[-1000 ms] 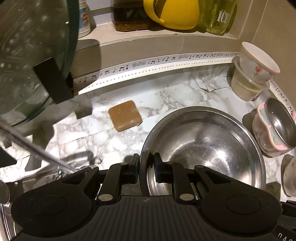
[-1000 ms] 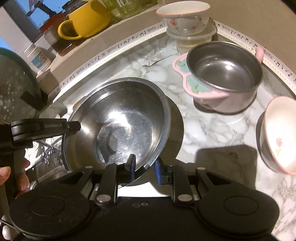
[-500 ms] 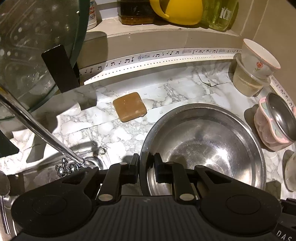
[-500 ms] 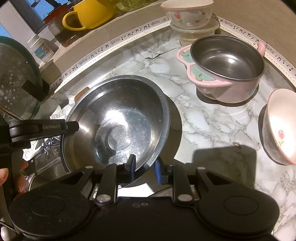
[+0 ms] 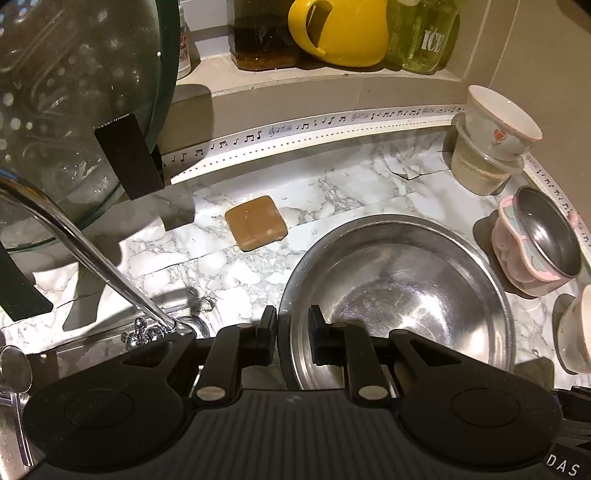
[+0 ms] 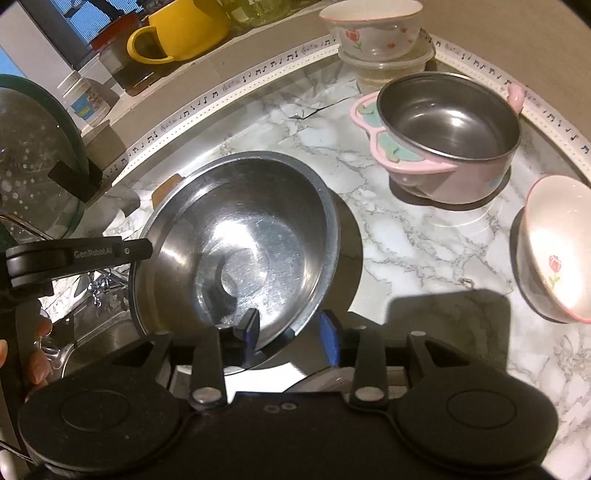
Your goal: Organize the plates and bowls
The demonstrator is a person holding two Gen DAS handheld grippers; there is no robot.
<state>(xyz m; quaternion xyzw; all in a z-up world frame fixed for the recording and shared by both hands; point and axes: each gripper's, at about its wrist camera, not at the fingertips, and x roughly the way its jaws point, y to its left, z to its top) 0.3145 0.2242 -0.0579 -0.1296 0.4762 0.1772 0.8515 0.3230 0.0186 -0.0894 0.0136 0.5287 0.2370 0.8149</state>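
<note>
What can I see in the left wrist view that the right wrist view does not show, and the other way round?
Only the left wrist view shows the whole brown soap bar on the marble counter, and the curved faucet spout.

Only the right wrist view shows the right tool, its jaws apart around the steel bowl's near rim, and the white jar with a blue label.

Both show the large steel bowl, the left tool shut on its rim, the pink-handled steel bowl and the yellow mug.
</note>
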